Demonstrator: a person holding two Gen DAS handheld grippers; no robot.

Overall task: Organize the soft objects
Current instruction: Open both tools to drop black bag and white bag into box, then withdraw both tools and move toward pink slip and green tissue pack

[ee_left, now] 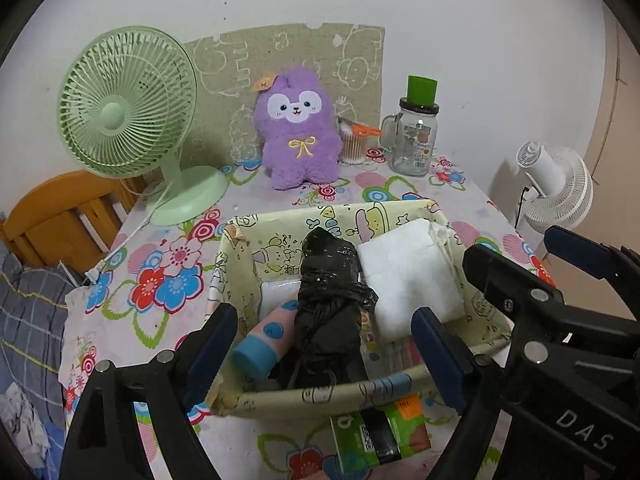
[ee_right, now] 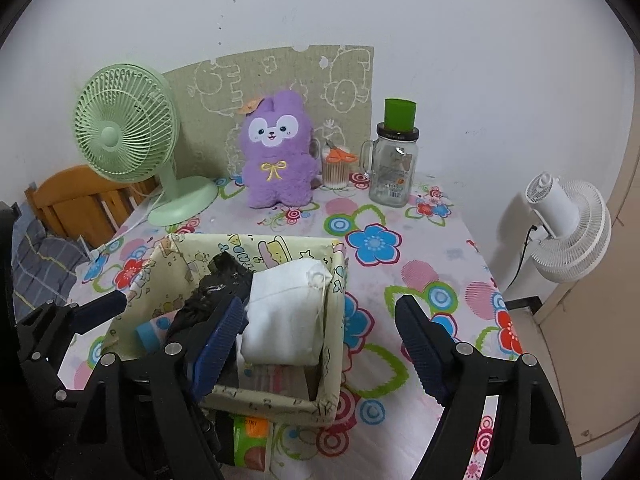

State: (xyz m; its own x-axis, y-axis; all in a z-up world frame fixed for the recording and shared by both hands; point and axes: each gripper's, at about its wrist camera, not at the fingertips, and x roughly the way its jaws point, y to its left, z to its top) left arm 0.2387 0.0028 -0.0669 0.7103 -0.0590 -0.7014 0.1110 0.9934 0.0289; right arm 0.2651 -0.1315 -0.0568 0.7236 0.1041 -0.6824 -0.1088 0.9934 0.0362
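Note:
A cream cartoon-print fabric basket (ee_left: 360, 214) (ee_right: 280, 400) stands on the floral tablecloth. It holds a black bundle (ee_left: 328, 288) (ee_right: 216, 284), a white soft pack (ee_left: 408, 276) (ee_right: 288, 312) and a pink tube with a blue cap (ee_left: 264, 340) (ee_right: 148, 334). A purple plush (ee_left: 296, 132) (ee_right: 276, 152) sits upright at the back against the wall. My left gripper (ee_left: 324, 314) is open, its fingers astride the basket's near half without pressing anything. My right gripper (ee_right: 320, 304) is open too, one finger over the black bundle and the other over the table right of the basket.
A green packet (ee_left: 380, 432) lies under the basket's near edge. Back left stands a green fan (ee_left: 128, 104); back right stand a swab cup with orange scissors (ee_left: 354, 144) and a glass jar (ee_left: 416, 136). A white fan (ee_left: 556, 188) stands off the table's right edge.

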